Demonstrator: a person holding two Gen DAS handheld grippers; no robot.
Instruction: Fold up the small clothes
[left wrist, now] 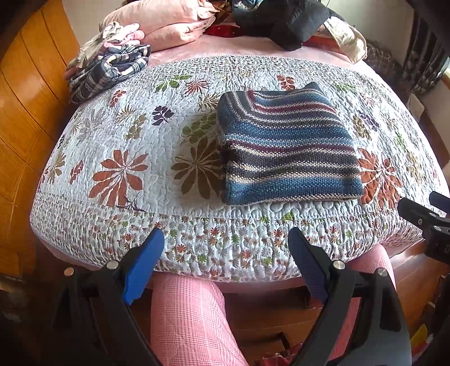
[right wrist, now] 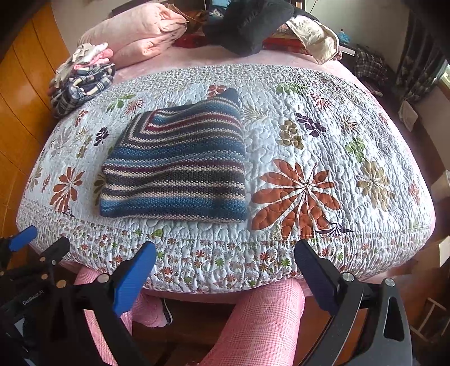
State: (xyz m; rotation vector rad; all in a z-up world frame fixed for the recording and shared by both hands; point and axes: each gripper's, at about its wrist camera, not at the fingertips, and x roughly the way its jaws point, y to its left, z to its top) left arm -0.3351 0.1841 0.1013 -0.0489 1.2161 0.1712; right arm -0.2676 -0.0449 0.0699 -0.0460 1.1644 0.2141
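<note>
A: Sweater (left wrist: 287,146)?
B: Lay folded into a thick square on the quilt (left wrist: 157,180), near its front edge. Looked finished, as a judgement: edges roughly even, one corner poking out at the far side.

A: Left gripper (left wrist: 226,259)?
B: Spread wide, nothing between the jaws. Hung off the front edge of the quilt, well apart from the sweater.

A: Right gripper (right wrist: 225,271)?
B: Same: released, empty, held short of the quilt's front edge, not touching the sweater.

A: Left to do?
B: Probably the heap (left wrist: 109,67) at the far left corner of the quilt: a plaid piece, with pale and pink bits on top, all rumpled. Looked unfolded. Could not count the pieces.

A: Next, then?
B: At a guess, moving the sweater aside, then fetching something from the heap. Not yet begun.

A: Other things around?
B: Pink bedding (left wrist: 163,22) bunched beyond the quilt's far edge, behind the heap. Dark clothing (left wrist: 281,22) further right along that same far edge, with a cream cloth (left wrist: 346,39) beside it. Pink trouser legs (left wrist: 188,318) below the quilt's front edge.

A: In the way?
B: Nothing between the grippers and the sweater. Only the sweater itself, sitting on the middle of the quilt where the next piece would need room.
</note>
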